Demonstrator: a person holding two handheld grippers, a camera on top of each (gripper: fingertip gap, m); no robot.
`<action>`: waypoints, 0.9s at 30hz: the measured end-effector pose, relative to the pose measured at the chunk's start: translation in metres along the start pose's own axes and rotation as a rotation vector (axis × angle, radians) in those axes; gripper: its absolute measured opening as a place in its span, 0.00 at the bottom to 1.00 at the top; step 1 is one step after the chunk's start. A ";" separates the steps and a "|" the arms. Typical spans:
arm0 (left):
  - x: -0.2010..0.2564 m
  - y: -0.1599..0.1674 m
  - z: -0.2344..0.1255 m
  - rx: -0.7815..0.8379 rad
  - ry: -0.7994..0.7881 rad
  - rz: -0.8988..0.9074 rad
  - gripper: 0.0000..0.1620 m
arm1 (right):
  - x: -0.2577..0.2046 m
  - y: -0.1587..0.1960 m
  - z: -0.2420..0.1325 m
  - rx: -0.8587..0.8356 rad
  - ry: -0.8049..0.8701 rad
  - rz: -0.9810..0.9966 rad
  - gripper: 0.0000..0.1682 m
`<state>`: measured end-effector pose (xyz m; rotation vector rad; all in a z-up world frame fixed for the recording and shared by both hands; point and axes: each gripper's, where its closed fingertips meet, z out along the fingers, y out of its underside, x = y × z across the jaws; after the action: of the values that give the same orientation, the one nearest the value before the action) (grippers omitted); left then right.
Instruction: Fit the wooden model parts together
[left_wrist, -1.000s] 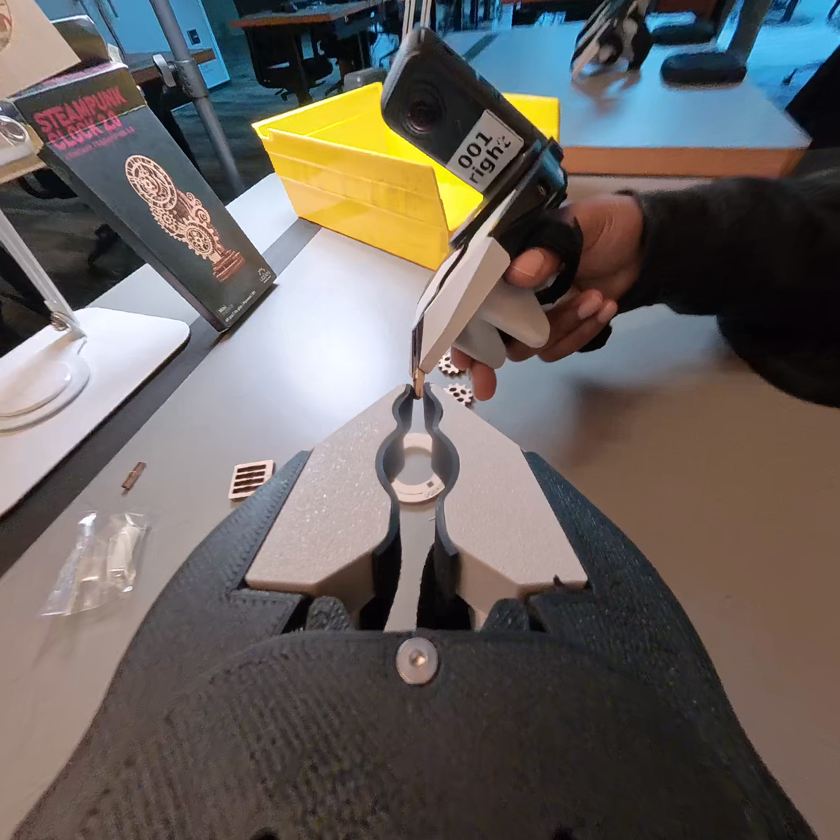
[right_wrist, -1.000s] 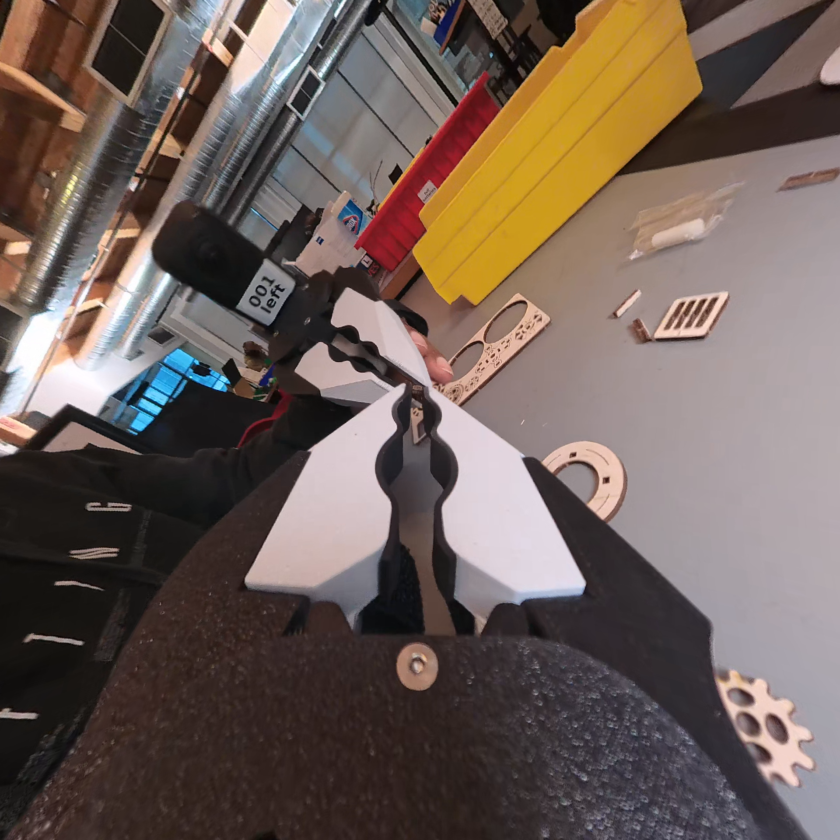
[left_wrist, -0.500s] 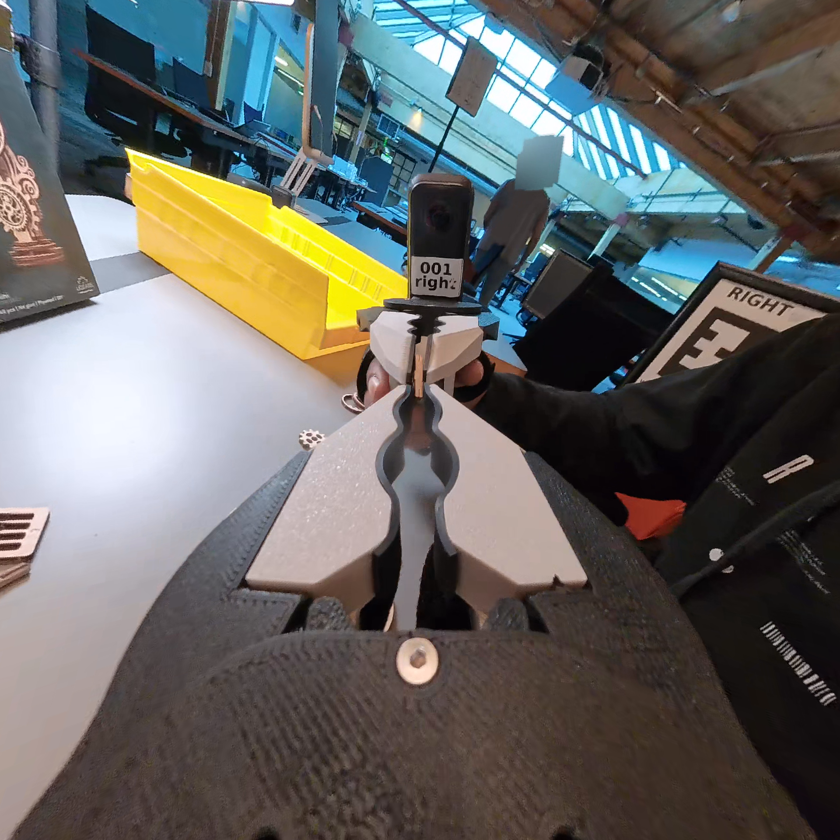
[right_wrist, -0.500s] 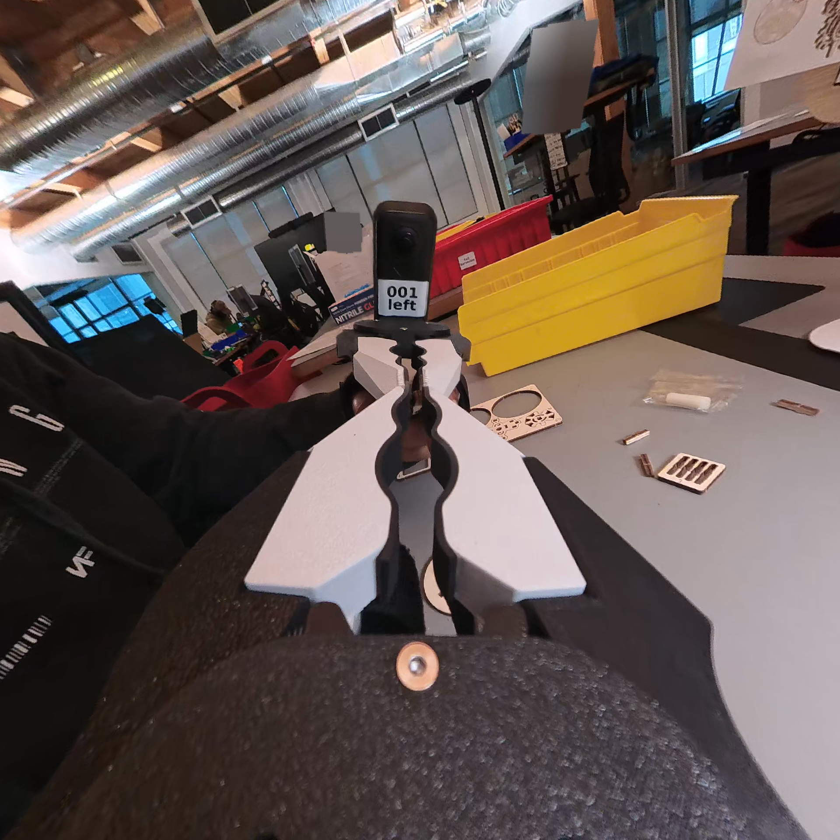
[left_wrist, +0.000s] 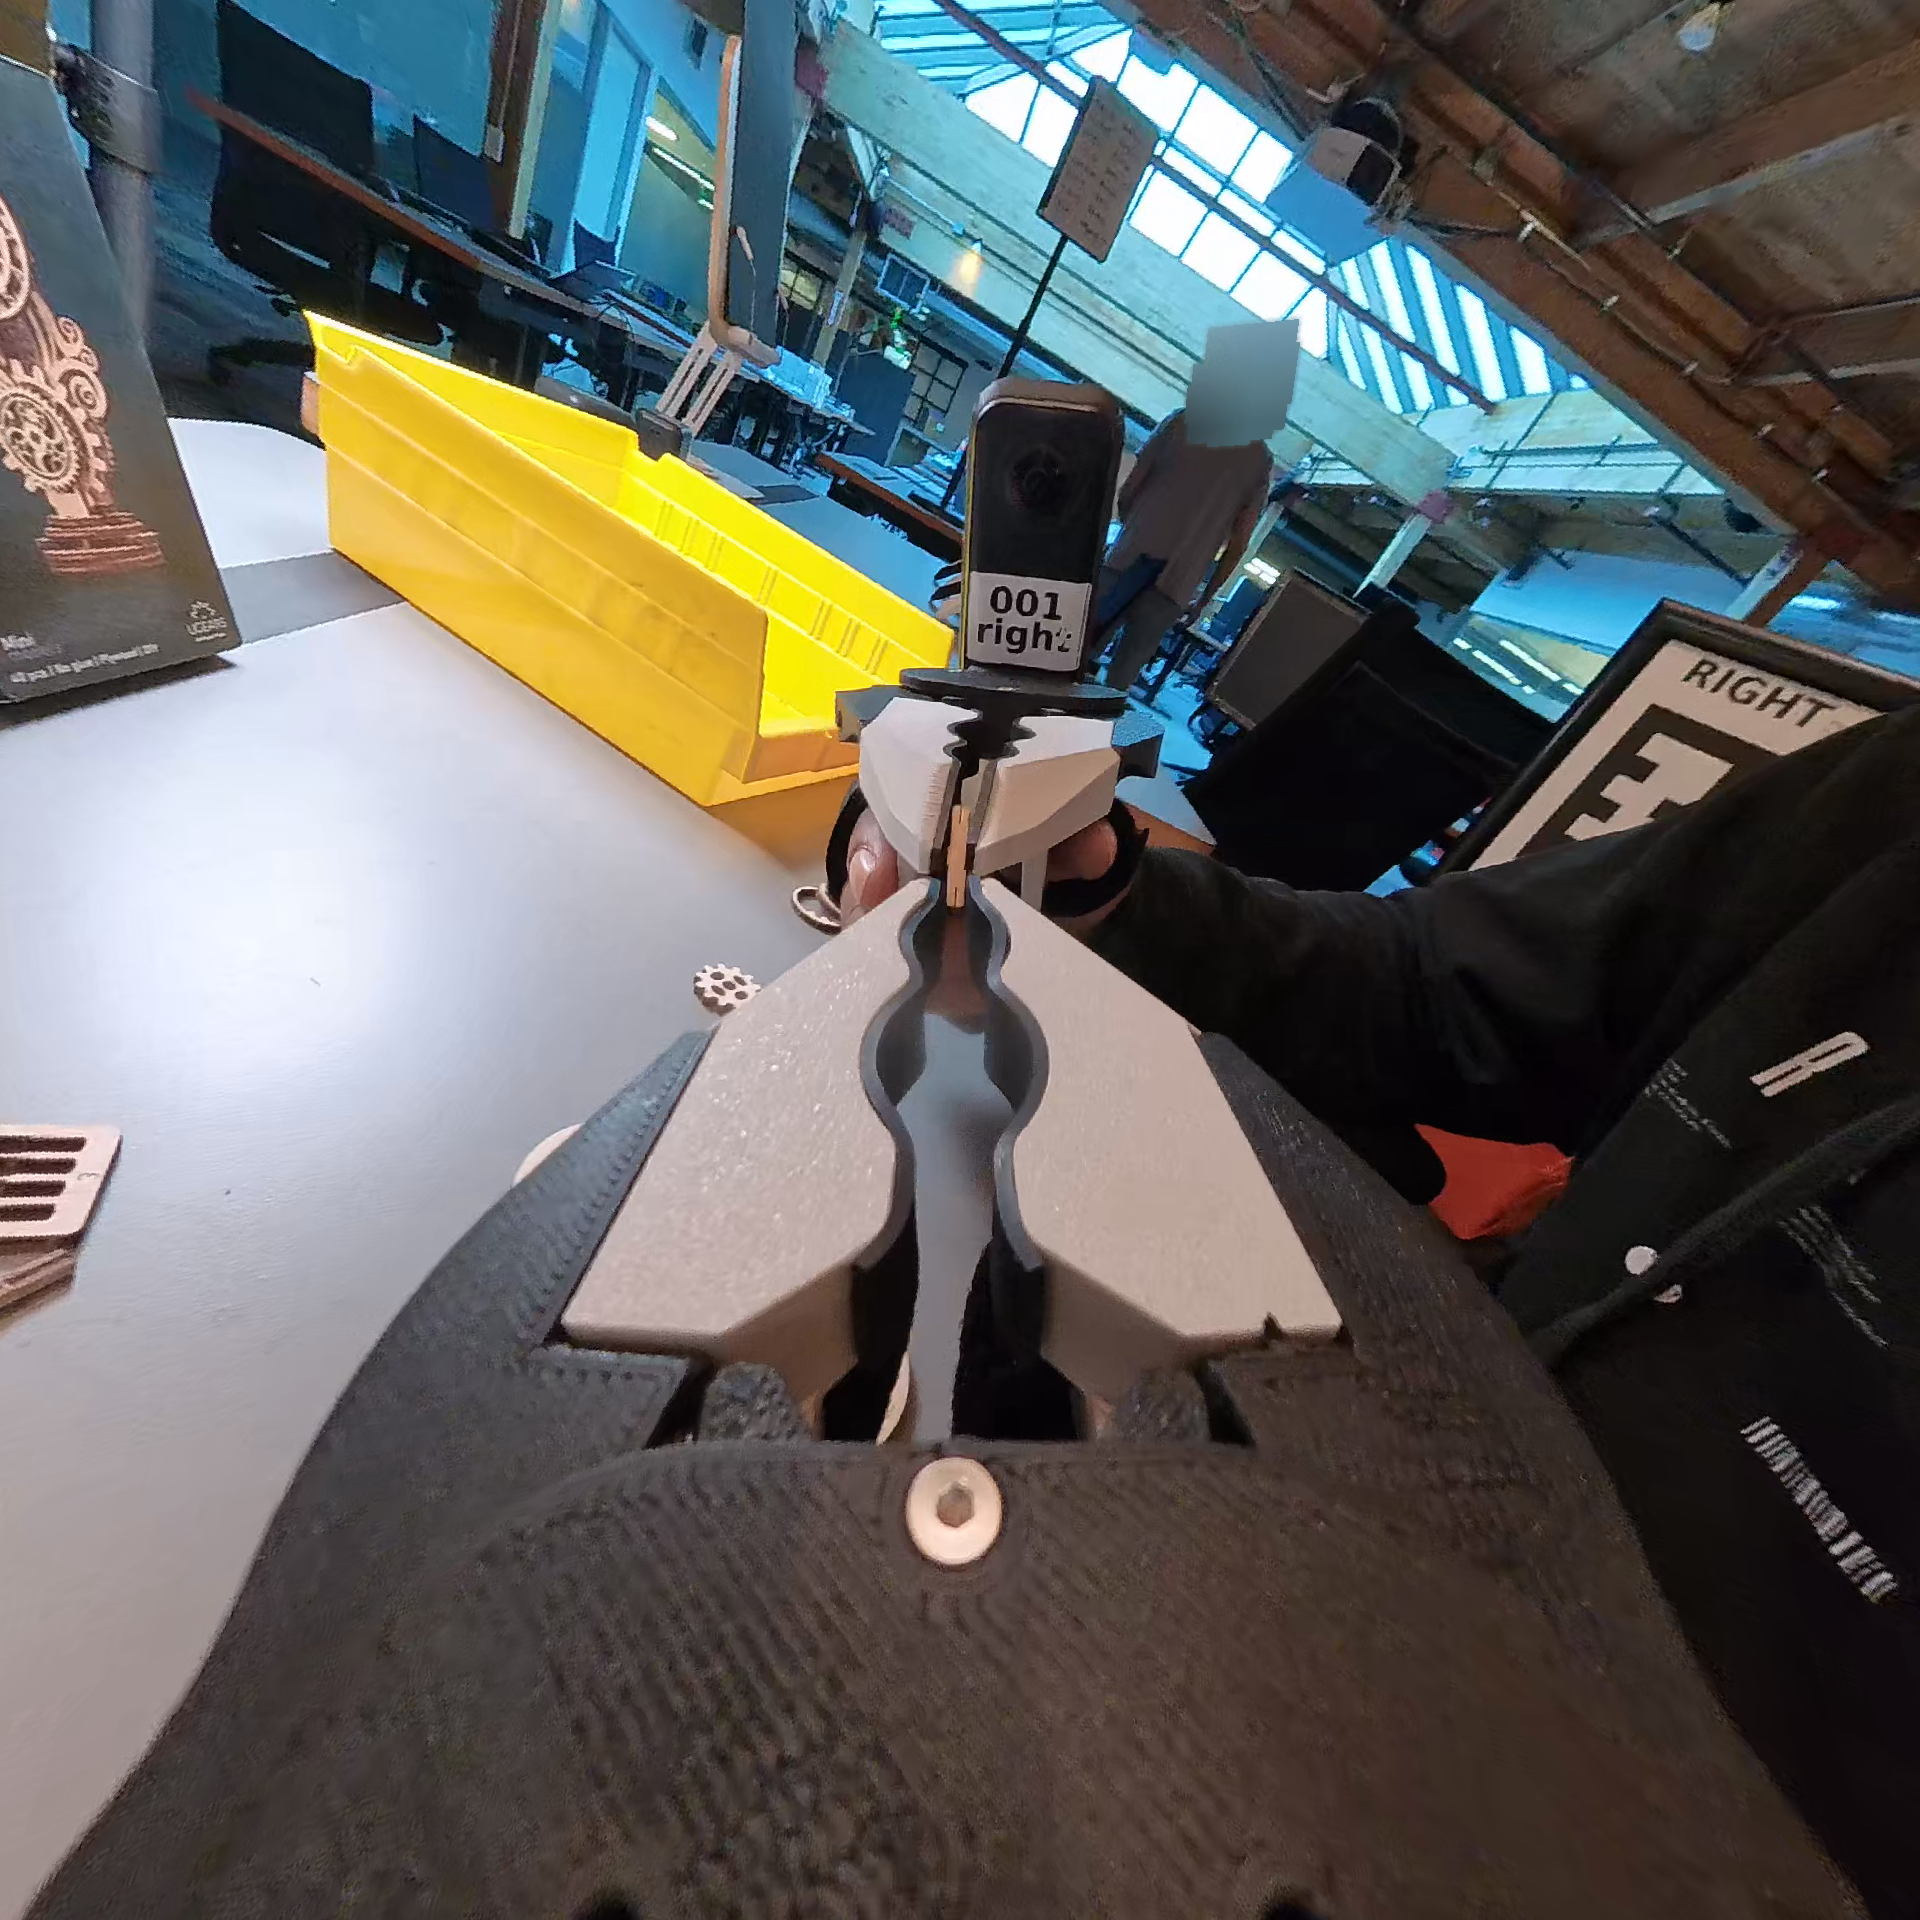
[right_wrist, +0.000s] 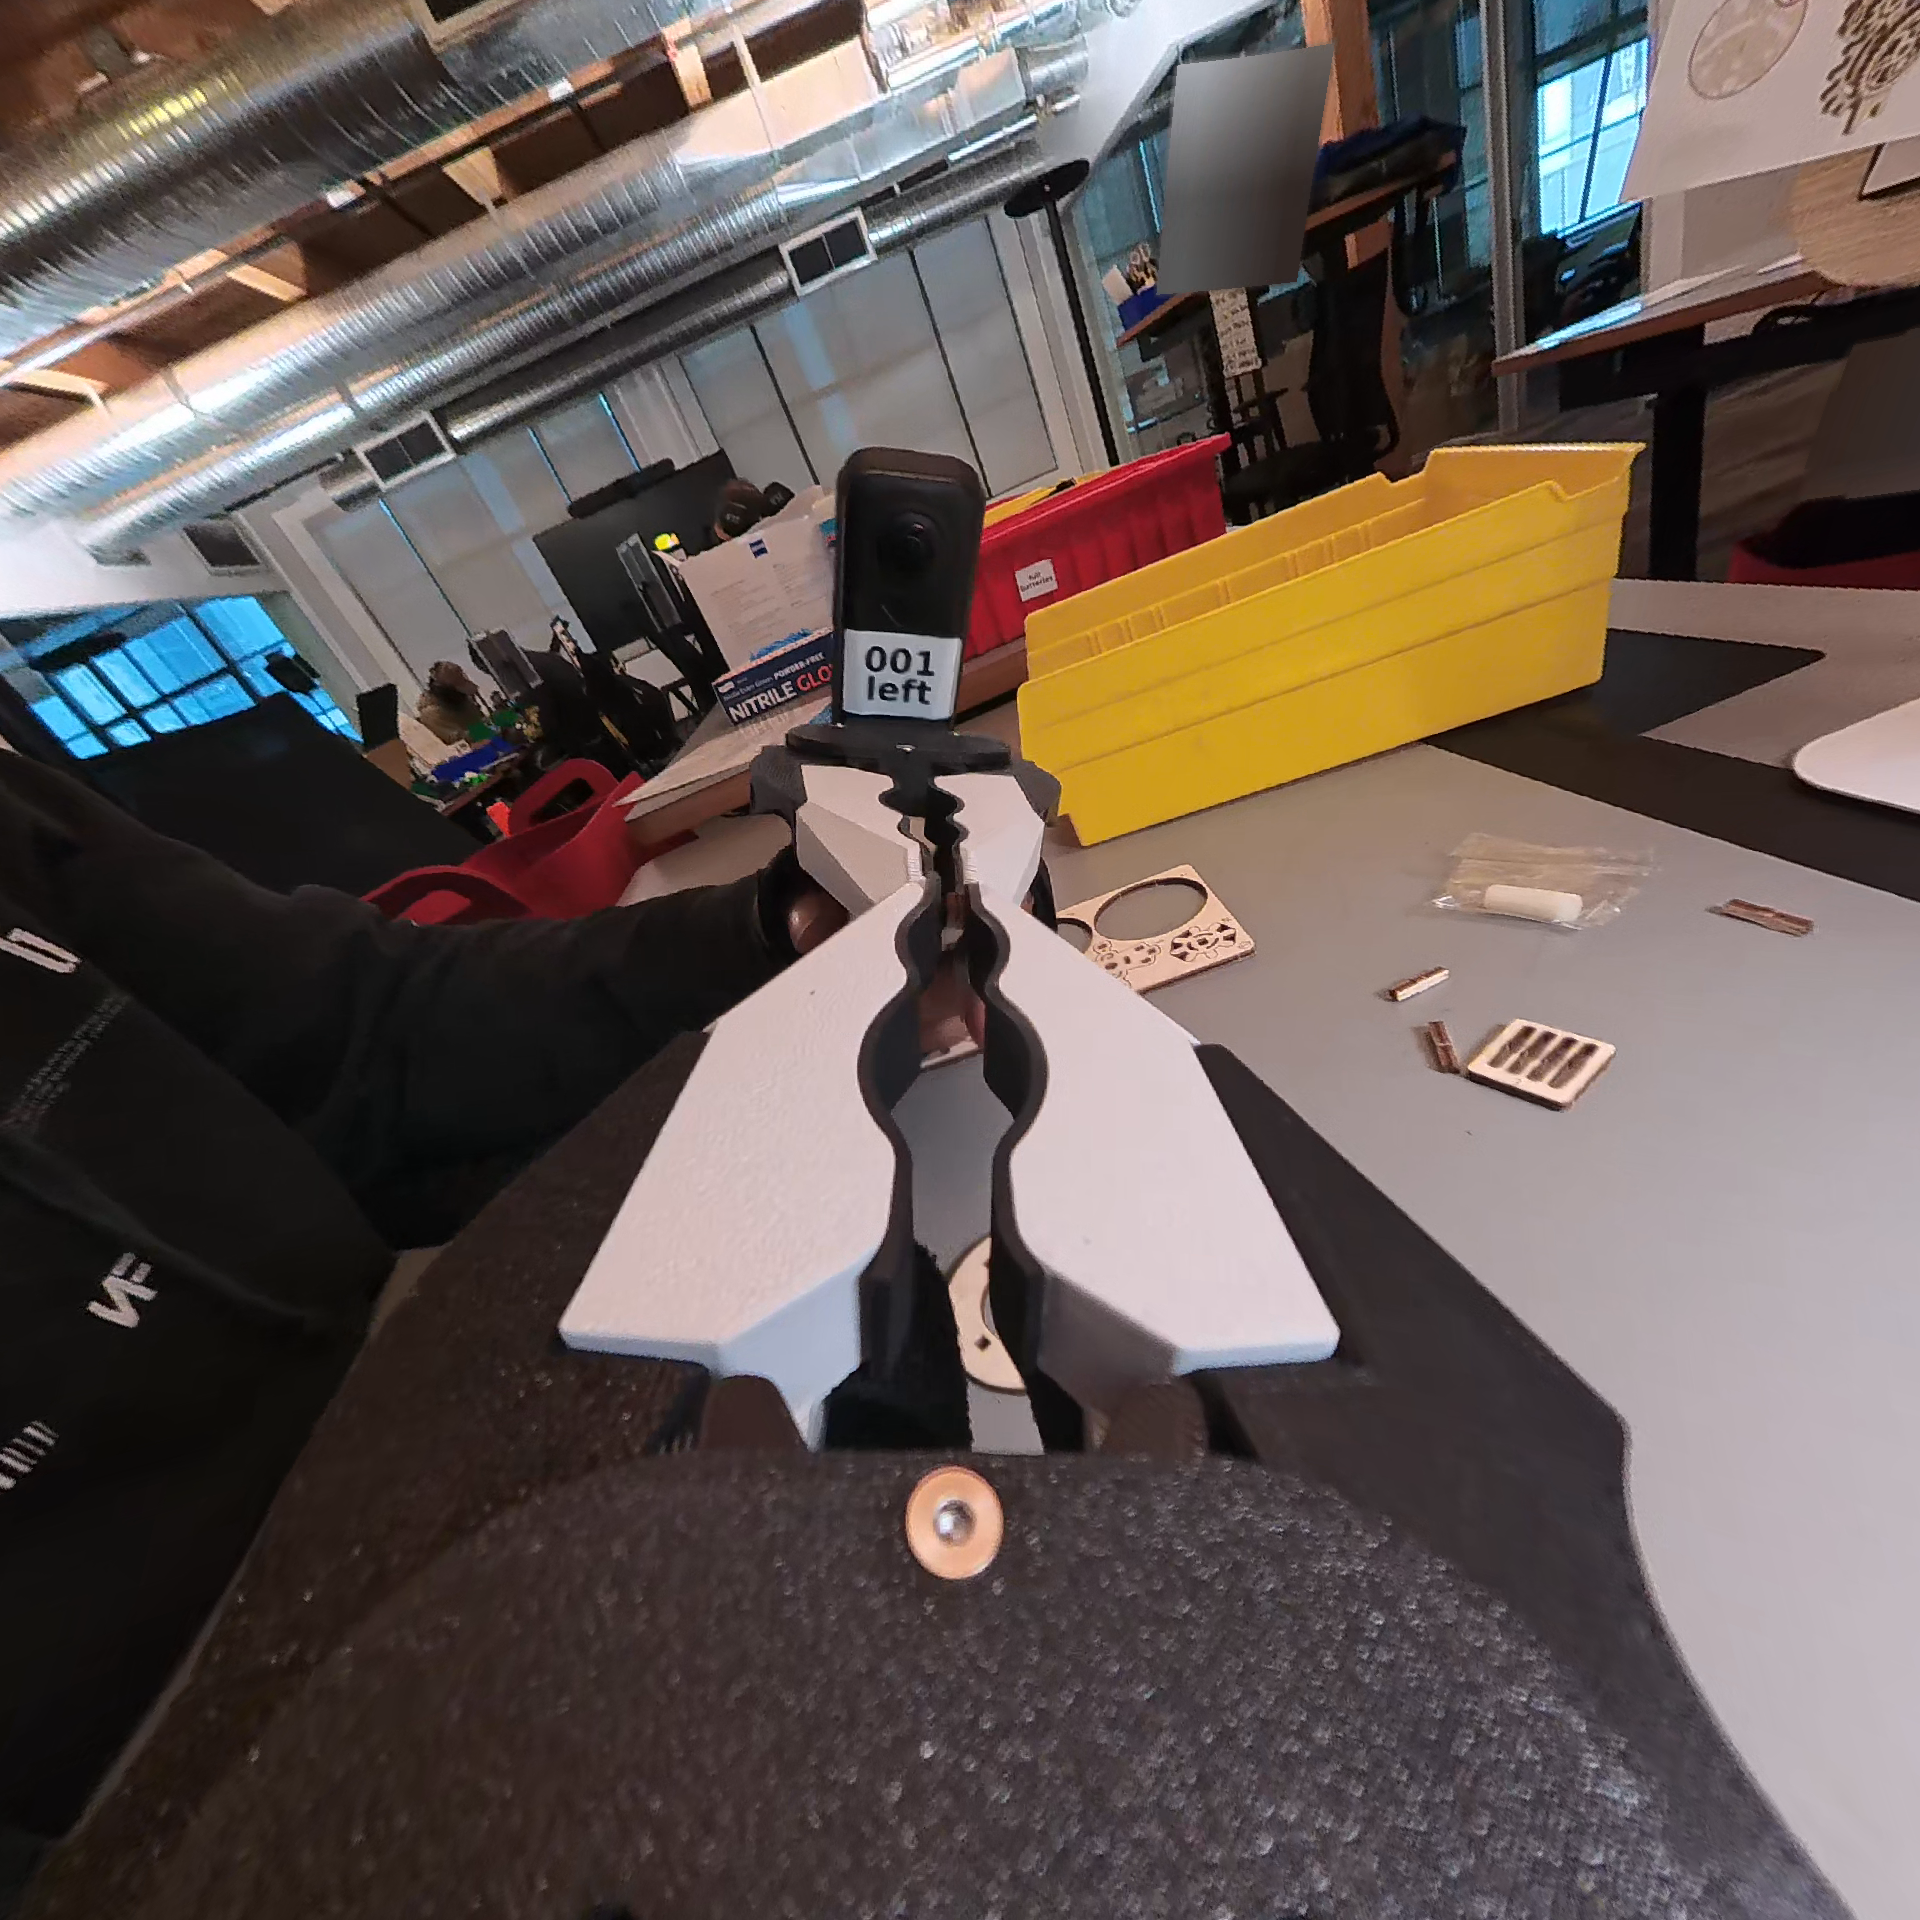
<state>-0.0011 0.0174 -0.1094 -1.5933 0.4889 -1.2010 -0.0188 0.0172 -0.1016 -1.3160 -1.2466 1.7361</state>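
A thin wooden strip (left_wrist: 957, 854) stands upright in the air between the two tongs, which face each other tip to tip above the table (left_wrist: 312, 831). The right tongs (left_wrist: 961, 831) are pinched narrow on that strip, its pale edge showing between their tips. The left tongs (left_wrist: 951, 902) are also nearly closed, tips meeting the strip's lower end; whether they hold a second piece of their own, or only share this one, I cannot tell. From the right wrist view the meeting point (right_wrist: 948, 902) is a dark narrow gap with something small in it, too tight to read.

The task looks early. No joined assembly shows anywhere, and most parts lie loose on the table, so this seems to be a first fitting or a handover, with nearly everything left to do.

Counted on the table: one slotted grille piece (right_wrist: 1539, 1061), three small wooden sticks (right_wrist: 1418, 983) scattered around it, one punched-out sheet (right_wrist: 1153, 935) with round holes, one ring (right_wrist: 977, 1320) partly hidden beneath the right tongs, one small gear (left_wrist: 724, 983), and one clear bag (right_wrist: 1538, 896) with a white piece inside. Beyond stand one yellow bin (right_wrist: 1320, 644), one red bin (right_wrist: 1101, 551) behind it, and one dark kit box (left_wrist: 83, 468) at the left edge.
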 end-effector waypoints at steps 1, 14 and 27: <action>0.001 -0.001 0.000 0.007 0.010 -0.010 0.01 | 0.000 0.000 0.000 0.004 -0.003 -0.001 0.01; 0.000 -0.001 -0.001 0.028 0.046 -0.062 0.01 | 0.001 -0.003 -0.003 0.032 -0.038 0.052 0.05; 0.002 -0.003 -0.004 0.036 0.071 -0.080 0.01 | -0.001 -0.001 -0.003 0.001 -0.029 0.007 0.00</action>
<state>-0.0047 0.0155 -0.1060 -1.5558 0.4504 -1.3232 -0.0158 0.0177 -0.1008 -1.3012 -1.2585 1.7659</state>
